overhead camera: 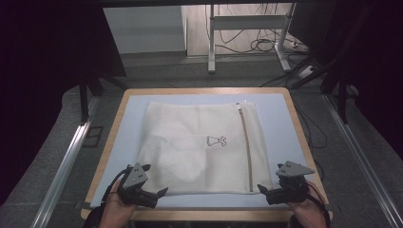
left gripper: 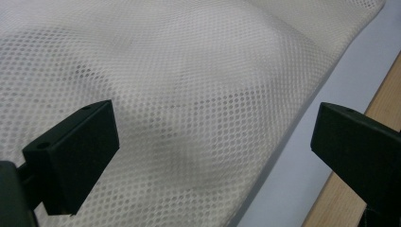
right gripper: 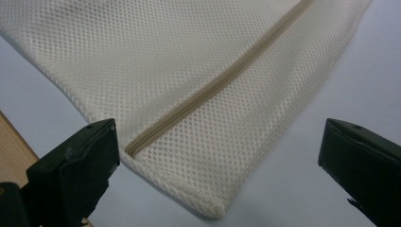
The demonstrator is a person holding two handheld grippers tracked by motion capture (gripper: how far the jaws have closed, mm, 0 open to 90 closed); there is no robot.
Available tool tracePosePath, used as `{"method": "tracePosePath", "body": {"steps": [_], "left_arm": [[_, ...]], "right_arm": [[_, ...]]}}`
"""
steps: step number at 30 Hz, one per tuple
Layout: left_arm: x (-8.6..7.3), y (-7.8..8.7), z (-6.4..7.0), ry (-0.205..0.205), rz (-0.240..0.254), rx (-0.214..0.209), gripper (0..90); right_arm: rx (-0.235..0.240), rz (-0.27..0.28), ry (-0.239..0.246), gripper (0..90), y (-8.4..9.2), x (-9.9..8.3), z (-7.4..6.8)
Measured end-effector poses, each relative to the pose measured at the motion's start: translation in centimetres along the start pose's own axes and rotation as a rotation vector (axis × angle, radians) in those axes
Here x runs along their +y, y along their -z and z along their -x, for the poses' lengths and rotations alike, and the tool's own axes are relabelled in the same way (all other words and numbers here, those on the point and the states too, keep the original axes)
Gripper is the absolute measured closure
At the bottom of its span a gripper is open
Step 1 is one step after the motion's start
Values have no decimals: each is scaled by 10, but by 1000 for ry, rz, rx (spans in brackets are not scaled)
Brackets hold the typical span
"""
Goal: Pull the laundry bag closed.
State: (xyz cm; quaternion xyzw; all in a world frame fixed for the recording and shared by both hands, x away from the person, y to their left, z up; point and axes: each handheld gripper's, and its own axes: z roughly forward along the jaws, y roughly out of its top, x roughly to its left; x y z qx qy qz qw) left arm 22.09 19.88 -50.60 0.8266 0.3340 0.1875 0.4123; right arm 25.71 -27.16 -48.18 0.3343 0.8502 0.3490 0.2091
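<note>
A cream mesh bag (overhead camera: 199, 147) lies flat on the pale blue mat (overhead camera: 275, 123) covering the wooden surface (overhead camera: 114, 133), its tan zipper (overhead camera: 245, 147) running front to back near the right edge. The left tongs (overhead camera: 159, 194) hover at the bag's near left corner, the right tongs (overhead camera: 262, 190) at its near right corner. Both stand wide, holding nothing.

The small dark outline figure (overhead camera: 216, 140) printed on the cream mesh zippered laundry bag (overhead camera: 190, 147) is too small to read, a darker shape inside that bag shows only as a vague shadow, and the bag's far end runs past both gripper views' top edges.
</note>
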Motion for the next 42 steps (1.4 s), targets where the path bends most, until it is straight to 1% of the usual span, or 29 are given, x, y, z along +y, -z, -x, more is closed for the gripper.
{"method": "tracePosePath", "body": {"steps": [13, 18, 27, 30, 34, 39, 42], "left_arm": [[-11, 13, -10, 34, 3, 41, 16], [-17, 17, -14, 58, 5, 53, 16], [-29, 24, -22, 104, 16, 53, 15], [-30, 26, -24, 117, 27, 48, 14], [-32, 29, -25, 131, 35, 45, 14], [-32, 28, -25, 134, 34, 40, 14], [-32, 27, -25, 128, 25, 42, 14]], "right_arm": [[-18, -6, -22, 0, 11, -12, 1], [-21, -9, -39, 0, 15, -17, 2], [-18, -28, -66, 0, 18, -25, 4], [-13, -39, -74, 0, 18, -27, 5], [-16, -41, -84, 0, 18, -28, 5], [-14, -43, -85, 0, 18, -28, 6], [-12, -44, -85, 0, 18, -28, 6]]}}
